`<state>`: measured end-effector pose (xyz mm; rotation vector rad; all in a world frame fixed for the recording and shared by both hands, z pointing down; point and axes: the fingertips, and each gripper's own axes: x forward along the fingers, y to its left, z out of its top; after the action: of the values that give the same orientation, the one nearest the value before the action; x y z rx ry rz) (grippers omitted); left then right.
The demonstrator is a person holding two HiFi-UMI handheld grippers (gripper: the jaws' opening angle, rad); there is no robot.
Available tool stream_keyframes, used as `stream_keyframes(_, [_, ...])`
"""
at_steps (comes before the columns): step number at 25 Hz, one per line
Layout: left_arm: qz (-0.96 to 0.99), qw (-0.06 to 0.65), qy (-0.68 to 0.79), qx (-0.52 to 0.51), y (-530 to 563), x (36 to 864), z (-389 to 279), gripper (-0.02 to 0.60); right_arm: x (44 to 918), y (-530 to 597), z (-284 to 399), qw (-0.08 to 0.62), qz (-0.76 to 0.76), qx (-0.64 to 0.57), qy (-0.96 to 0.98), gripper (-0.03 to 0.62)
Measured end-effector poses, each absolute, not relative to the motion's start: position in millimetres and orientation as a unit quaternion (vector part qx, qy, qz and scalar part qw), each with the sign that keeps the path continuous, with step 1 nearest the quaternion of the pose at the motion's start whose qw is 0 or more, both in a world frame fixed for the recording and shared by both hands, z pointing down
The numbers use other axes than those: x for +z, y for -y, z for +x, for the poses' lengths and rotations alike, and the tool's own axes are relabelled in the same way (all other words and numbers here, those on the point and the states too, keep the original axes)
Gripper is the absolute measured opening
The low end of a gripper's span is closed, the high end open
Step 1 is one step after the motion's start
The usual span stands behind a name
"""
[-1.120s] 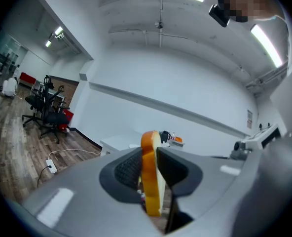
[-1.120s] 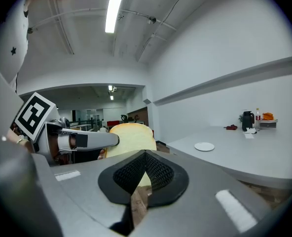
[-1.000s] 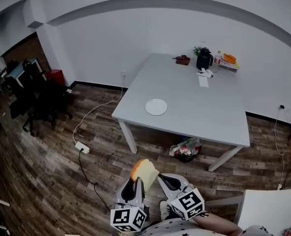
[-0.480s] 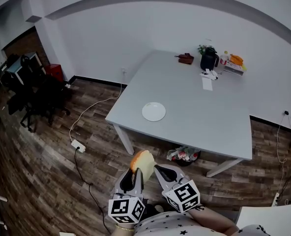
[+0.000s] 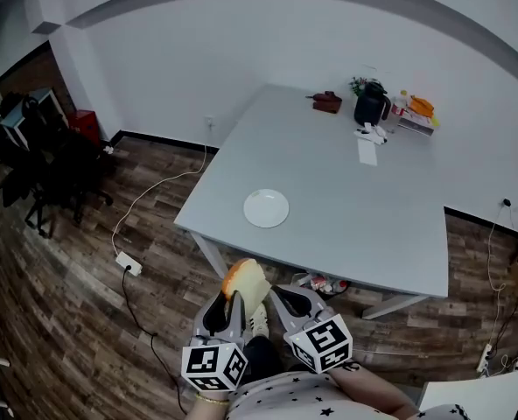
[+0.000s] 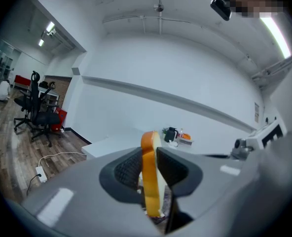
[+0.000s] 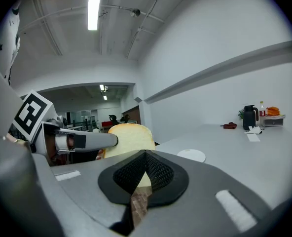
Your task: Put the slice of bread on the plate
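A slice of bread (image 5: pixel 246 283) with an orange-brown crust stands on edge between the pads of my left gripper (image 5: pixel 233 303), which is shut on it. In the left gripper view the bread (image 6: pixel 150 177) fills the gap between the jaws. My right gripper (image 5: pixel 281 294) is just right of it, jaws shut with nothing in them. In the right gripper view the bread (image 7: pixel 128 138) shows beyond the right gripper (image 7: pixel 145 154). A white plate (image 5: pixel 267 208) lies empty near the front left corner of the grey table (image 5: pixel 346 191), a little ahead of both grippers. It also shows as the plate (image 7: pixel 191 155).
At the table's far end stand a black jug (image 5: pixel 367 105), a brown object (image 5: pixel 326 102), orange items (image 5: pixel 421 108) and a paper (image 5: pixel 367 151). Office chairs (image 5: pixel 49 164) stand at the left. A power strip (image 5: pixel 126 263) with cable lies on the wooden floor. A bag (image 5: pixel 329 284) sits under the table.
Both grippers and the bread have moved forward toward the table. The plate and the table's front edge now lie much nearer to them. The grip on the bread is unchanged.
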<state>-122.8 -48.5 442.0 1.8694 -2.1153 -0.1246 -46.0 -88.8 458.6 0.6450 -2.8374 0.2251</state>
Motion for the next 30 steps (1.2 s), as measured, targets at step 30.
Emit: stream_keyframes(30, [0.768,0.283,0.574,0.032,377.1,545.5,-199.0,0.096,498.8,367.2,-126.8,0.165,0.356,0.107,0.914,-0.002])
